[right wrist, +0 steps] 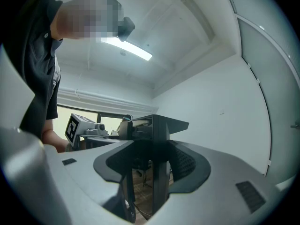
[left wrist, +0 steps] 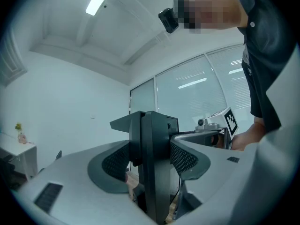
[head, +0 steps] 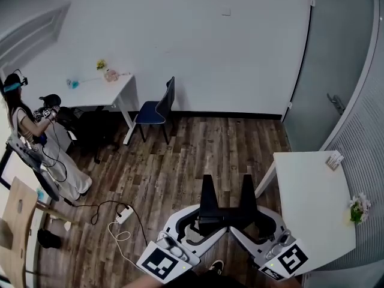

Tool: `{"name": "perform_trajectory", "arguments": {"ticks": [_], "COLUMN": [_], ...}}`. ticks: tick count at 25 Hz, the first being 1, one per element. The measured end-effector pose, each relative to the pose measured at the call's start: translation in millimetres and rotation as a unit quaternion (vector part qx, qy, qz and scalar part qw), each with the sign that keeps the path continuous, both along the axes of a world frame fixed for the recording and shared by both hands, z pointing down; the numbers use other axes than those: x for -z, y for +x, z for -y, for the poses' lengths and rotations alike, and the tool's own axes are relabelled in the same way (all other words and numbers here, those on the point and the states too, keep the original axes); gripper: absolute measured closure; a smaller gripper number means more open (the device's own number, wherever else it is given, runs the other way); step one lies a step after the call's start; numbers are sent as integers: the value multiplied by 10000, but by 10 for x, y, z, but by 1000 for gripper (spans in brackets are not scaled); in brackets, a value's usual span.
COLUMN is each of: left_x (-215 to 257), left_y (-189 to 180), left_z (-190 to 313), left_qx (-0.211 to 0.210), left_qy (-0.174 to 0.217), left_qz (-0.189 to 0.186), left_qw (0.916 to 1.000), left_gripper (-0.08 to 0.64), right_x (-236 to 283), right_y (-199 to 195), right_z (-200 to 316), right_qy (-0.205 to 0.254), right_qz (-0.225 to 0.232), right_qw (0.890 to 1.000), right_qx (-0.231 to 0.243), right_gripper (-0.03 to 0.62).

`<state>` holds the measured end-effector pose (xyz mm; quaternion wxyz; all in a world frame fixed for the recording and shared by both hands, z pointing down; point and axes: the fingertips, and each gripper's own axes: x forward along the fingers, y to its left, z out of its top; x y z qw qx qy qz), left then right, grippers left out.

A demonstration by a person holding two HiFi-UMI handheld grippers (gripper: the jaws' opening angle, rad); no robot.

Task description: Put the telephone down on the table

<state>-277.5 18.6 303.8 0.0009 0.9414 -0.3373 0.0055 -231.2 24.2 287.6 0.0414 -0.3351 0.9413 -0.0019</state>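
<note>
- Left gripper: jaws pressed flat together, no gap, nothing between them.
- Right gripper: jaw tips meeting, only a thin slit lower down with floor showing through. Nothing held.
- Both held close side by side, low in the head view, jaws pointing away from the holder over the wood floor. Right one just beside the left edge of the white table.
- Telephone: cannot be made out in any view.
- White table: small printed card or box at the far right corner, small bunch of flowers at the right edge, the two well apart.
- On the floor left of the grippers: white power strip with a loose loop of cable.
- Farther off, by the far wall: blue chair just beside the right end of a white desk. A few small items along the desk's far edge, too small to name.
- At the left edge of the head view: another person standing, holding something dark.
</note>
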Motion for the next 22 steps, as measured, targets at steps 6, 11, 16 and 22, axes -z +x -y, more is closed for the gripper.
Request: {"name": "perform_trajectory", "arguments": {"ticks": [6,11,16,22], "left_x": [51,-9,-84,-58], "left_y": [186,279,422,640], "left_z": [405,787,1309,1970], "left_qx": [-220,-588,-1168,-2049], "left_qy": [58,63,-44,-51], "left_qz": [25,-21,-47,-12], "left_qw": [9997,9982,9931,9788], "left_gripper": [293,293,293,291], "right_x": [42,-24,-81,-19], "right_y": [182,264,390,553], "right_z": [383,733,1208,1807], "right_qy": [11,-20,-100,-142], "right_qz": [12,19,-41,85], "right_qw": [9998,9984,9933,9798], "right_qx": [-210,-569,-1149,-1992], "right_gripper": [348,348,348,350]}}
